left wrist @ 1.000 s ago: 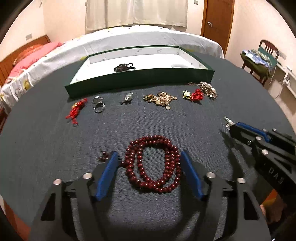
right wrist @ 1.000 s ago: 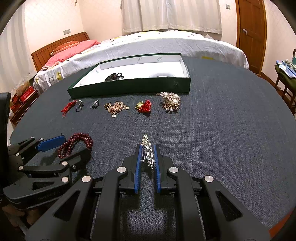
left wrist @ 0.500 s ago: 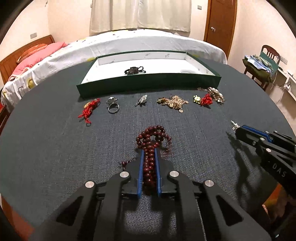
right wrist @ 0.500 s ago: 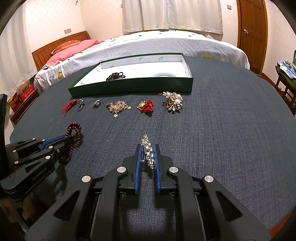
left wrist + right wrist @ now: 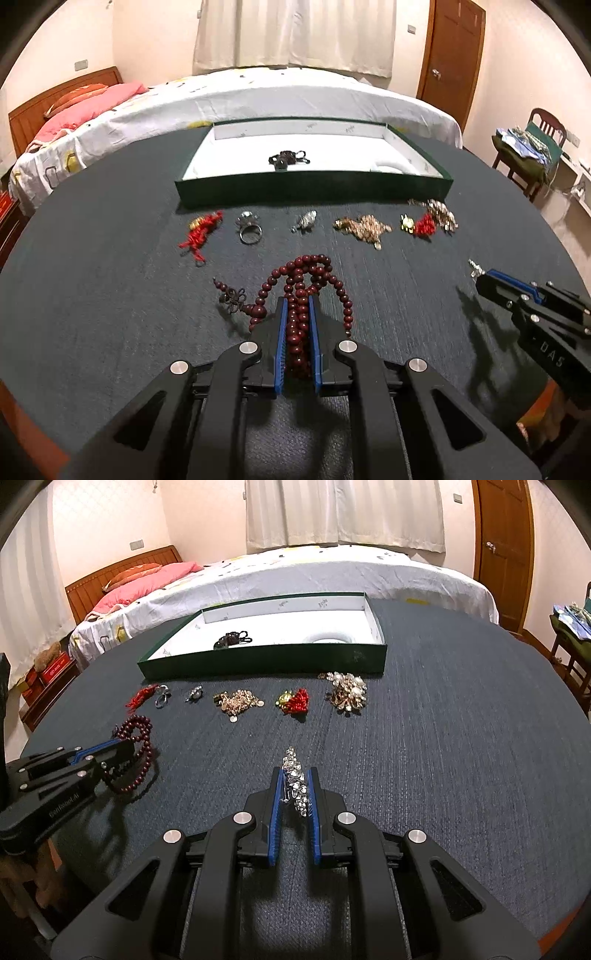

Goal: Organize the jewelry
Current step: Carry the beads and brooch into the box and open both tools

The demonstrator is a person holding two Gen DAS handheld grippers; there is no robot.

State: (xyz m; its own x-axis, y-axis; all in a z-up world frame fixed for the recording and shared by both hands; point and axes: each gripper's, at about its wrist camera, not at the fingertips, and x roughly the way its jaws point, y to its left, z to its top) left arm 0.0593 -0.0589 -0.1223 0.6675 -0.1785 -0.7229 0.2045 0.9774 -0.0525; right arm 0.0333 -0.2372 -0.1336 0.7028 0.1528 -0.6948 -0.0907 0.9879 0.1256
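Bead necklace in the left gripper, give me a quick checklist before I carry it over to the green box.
1. Left gripper shut on the bead necklace: ok.
2. Necklace fully off the table: cannot tell; loops and the tassel end hang loose.
3. Right gripper shut on the crystal piece: ok.
4. Green box open with bare floor: ok; only one dark piece inside.
5. Path over the row of jewelry: not ok if loops drag.

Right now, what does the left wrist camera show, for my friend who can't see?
The left gripper is shut on a dark red bead necklace above a dark round table. Beyond lie small jewelry pieces and an open green box.
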